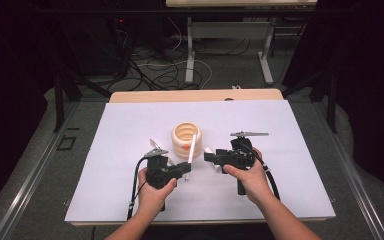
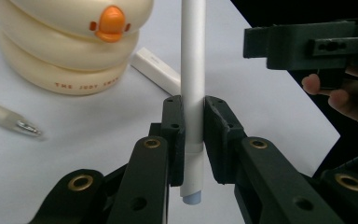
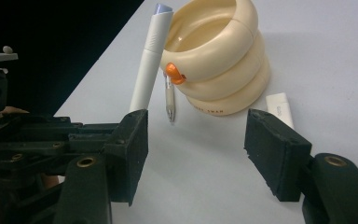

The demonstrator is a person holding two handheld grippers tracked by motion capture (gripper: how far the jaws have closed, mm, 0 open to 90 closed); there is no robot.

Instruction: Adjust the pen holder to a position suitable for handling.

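White pen (image 2: 192,70) pinched between left gripper (image 2: 193,135) jaws, held above the sheet (image 1: 130,130), its far end against the rim of the cream ring holder (image 1: 187,139). Right gripper (image 3: 196,144) jaws spread, nothing between them, just right of the holder. Small white cap (image 3: 279,107) lies on the sheet beside the holder.

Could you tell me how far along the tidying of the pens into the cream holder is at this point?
Nothing visibly sits in the cream ringed holder yet. In hand: the left gripper is shut on a white pen, raised beside the holder. Left: a thin pen and a small white stick lie on the table by the holder's base; the right gripper is open, holding nothing.
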